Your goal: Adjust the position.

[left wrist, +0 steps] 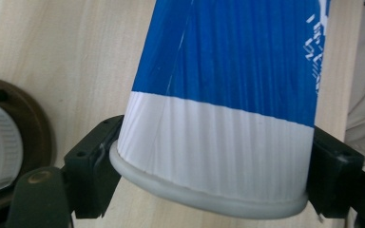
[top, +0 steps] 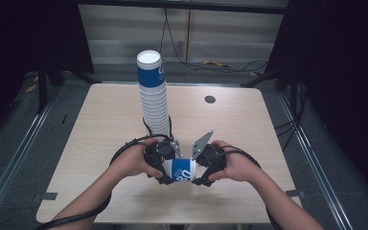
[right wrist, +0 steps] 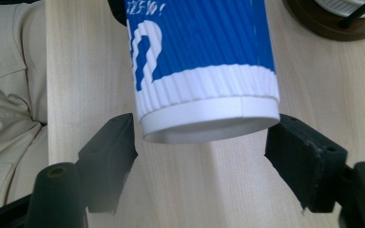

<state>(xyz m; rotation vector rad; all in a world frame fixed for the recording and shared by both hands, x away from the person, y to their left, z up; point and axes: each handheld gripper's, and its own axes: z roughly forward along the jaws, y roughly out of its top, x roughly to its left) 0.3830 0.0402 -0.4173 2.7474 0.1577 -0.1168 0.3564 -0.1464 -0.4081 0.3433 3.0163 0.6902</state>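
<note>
The paper cup (top: 182,169) had a blue, finely ribbed sleeve with white lettering, a white ribbed band at each end and a smooth rolled rim. It lay on its side in the air just above the near part of the table (top: 100,120), between the two hands. The left gripper (left wrist: 214,156) was closed on its wide rim end: both black pads pressed the white band just above the rolled lip. The right gripper (right wrist: 199,147) stood around the narrow bottom end (a smooth white ring with a hollow base); its jaws were beside the cup on both sides, and a small gap showed at each pad, so it did not yet grip.

The table was pale wood with a fine grain and rounded corners. Behind the grippers rose a tall, slightly leaning stack of cups (top: 153,96) of the same kind, its dark round base close to the hands. A small dark round cap (top: 210,99) sat in the tabletop further back, well apart.
</note>
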